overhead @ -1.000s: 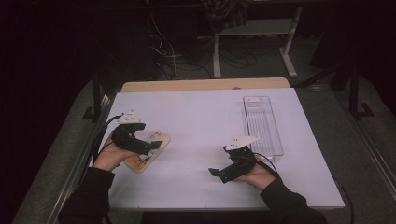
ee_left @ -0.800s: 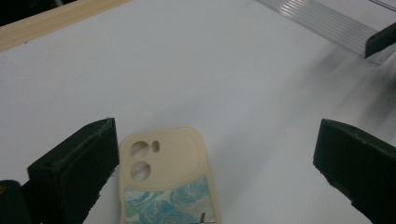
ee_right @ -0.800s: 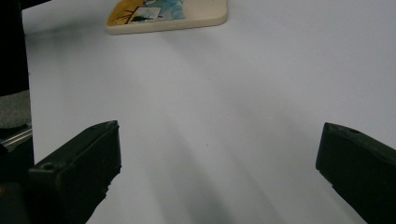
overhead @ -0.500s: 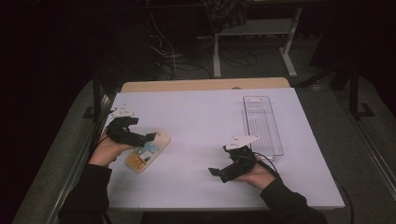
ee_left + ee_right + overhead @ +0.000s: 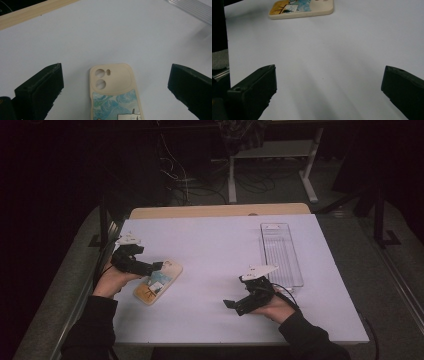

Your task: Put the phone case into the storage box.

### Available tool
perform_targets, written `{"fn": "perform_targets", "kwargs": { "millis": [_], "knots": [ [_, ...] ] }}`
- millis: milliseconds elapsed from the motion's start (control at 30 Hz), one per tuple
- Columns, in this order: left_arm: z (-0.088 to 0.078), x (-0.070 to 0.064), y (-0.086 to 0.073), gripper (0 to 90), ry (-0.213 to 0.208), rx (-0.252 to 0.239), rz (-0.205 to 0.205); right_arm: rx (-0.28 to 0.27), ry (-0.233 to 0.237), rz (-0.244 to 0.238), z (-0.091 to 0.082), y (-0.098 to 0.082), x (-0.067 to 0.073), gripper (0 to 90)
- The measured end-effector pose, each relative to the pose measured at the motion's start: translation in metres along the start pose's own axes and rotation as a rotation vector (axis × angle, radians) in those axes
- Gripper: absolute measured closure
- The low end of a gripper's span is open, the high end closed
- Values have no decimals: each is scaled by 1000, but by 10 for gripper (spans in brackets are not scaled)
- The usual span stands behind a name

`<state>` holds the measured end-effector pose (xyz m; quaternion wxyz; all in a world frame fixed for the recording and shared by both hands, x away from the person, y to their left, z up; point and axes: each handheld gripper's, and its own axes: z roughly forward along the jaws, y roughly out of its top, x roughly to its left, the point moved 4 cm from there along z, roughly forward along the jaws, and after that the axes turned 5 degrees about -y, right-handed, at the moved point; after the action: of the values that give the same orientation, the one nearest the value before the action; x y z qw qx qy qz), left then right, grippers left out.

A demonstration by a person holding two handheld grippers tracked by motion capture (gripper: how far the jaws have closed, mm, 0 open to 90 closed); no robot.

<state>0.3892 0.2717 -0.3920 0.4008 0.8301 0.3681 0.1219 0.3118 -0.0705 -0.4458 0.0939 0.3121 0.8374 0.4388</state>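
Your left tool (image 5: 112,82) is spread wide, straddling the cream phone case with blue-and-orange print (image 5: 114,95), which lies flat on the white surface (image 5: 125,37); camera cutouts visible here. High view adds your right tool (image 5: 235,304), released, well apart, near the clear ribbed plastic tray (image 5: 281,252).

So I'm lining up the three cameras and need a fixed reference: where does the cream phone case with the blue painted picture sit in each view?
High view: the cream phone case with the blue painted picture lies left of centre on the white table.
Left gripper view: bottom centre, between the open jaws.
Right gripper view: top edge, left of centre.
Shared landmark: the case's camera-cutout end.
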Motion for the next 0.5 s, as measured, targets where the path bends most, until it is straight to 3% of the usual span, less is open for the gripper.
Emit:
{"fn": "perform_targets", "kwargs": {
  "millis": [233,300,367,467,500],
  "knots": [
    [2,2,-5,0,6,29,14,3,-1,-2,0,0,0,0],
    [3,1,-6,0,3,25,-6,3,-1,-3,0,0,0,0],
    [3,2,-7,0,6,32,9,3,-1,-3,0,0,0,0],
    [4,1,-9,0,7,30,-8,5,-1,-3,0,0,0,0],
    [4,2,-10,0,9,43,11,5,0,-1,0,0,0,0]
  ]
}}
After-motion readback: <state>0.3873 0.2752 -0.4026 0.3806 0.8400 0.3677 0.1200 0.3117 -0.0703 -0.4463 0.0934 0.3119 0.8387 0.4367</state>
